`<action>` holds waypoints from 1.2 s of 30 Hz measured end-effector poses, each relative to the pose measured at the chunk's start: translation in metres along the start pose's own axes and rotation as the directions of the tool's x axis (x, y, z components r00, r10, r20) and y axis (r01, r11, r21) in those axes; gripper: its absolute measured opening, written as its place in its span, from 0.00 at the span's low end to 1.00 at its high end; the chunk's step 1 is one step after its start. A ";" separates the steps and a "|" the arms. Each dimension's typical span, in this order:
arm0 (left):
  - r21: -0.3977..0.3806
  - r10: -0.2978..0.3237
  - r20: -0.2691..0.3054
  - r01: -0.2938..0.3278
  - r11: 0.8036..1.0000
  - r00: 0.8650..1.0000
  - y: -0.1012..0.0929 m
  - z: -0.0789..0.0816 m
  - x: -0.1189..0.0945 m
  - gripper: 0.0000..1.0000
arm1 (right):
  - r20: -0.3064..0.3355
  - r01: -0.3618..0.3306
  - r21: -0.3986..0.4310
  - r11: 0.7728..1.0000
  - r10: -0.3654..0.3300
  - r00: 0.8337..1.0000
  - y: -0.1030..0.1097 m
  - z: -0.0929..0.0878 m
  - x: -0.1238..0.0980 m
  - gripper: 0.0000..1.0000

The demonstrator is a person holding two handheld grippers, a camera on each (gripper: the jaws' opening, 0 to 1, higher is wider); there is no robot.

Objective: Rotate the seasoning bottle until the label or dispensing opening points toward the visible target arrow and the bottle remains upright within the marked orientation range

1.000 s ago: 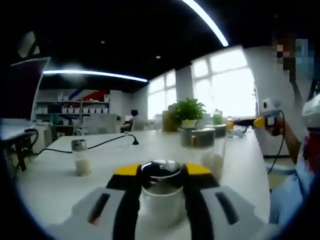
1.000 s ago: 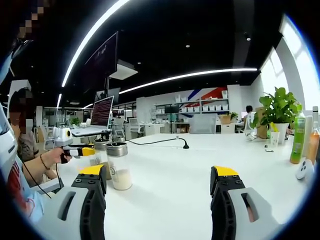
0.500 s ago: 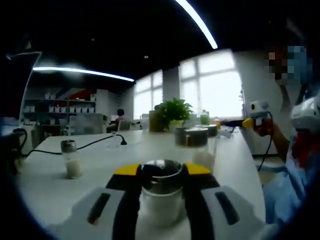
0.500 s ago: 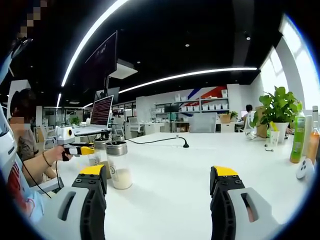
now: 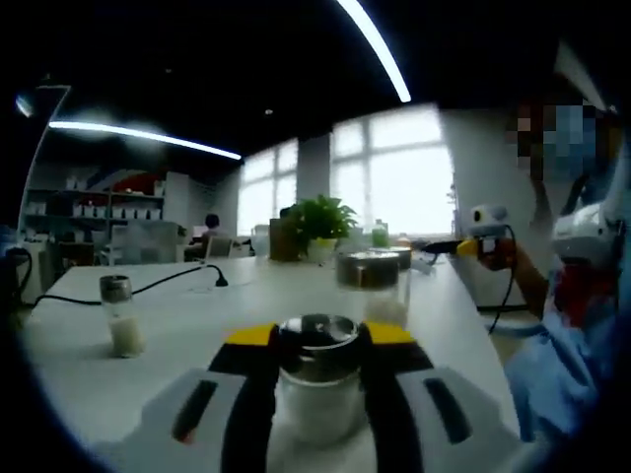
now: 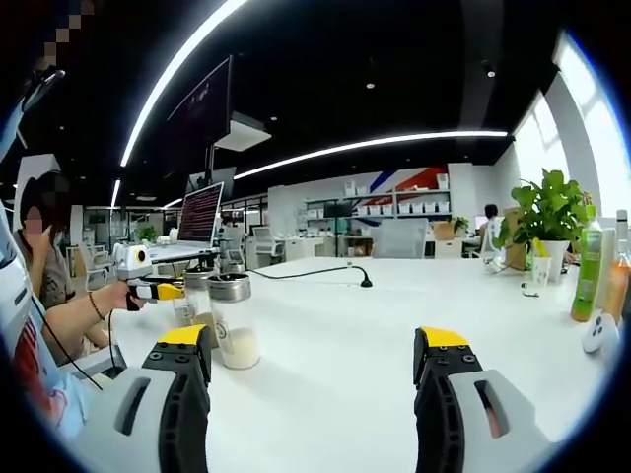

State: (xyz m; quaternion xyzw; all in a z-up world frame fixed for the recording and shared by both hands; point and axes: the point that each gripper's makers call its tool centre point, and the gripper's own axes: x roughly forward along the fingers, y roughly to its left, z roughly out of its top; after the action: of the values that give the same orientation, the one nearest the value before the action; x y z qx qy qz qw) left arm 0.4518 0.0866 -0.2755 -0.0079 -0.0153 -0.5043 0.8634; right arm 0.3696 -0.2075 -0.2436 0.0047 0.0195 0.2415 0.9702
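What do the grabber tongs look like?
Both pairs of tongs, left and right, have black jaws with yellow tips growing out of pale grey bodies with dark slots. The person's sleeve is light blue.

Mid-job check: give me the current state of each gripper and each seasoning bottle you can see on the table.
left gripper: shut on the held seasoning bottle.
held seasoning bottle: upright between the jaws, metal lid on, white contents in the lower part.
right gripper: open, nothing between the jaws.
second seasoning bottle: upright on the table, lid on, partly filled with white contents.
third seasoning bottle: upright, lid on, standing free.
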 end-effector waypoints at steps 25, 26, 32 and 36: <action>-0.019 -0.072 -0.004 0.072 0.997 0.997 -0.005 0.000 -0.001 0.66 | -0.001 -0.013 -0.001 1.000 0.013 1.000 0.004 -0.001 -0.002 0.88; -0.027 -0.076 -0.004 0.076 0.997 0.997 -0.006 0.000 -0.001 0.73 | -0.002 -0.012 0.000 1.000 0.012 1.000 0.004 -0.002 -0.002 0.88; -0.019 -0.040 -0.008 0.040 0.999 0.999 -0.008 -0.001 -0.004 0.74 | -0.004 -0.007 0.003 1.000 0.007 1.000 0.002 -0.002 -0.003 0.88; -0.048 -0.020 0.042 0.022 0.999 0.999 -0.012 0.007 -0.006 0.83 | -0.004 -0.008 0.000 1.000 0.008 1.000 0.003 -0.001 -0.003 0.88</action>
State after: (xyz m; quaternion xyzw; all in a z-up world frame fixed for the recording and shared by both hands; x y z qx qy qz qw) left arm 0.4381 0.0859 -0.2686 -0.0393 -0.0212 -0.5131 0.8571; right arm 0.3651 -0.2064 -0.2449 0.0041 0.0214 0.2456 0.9691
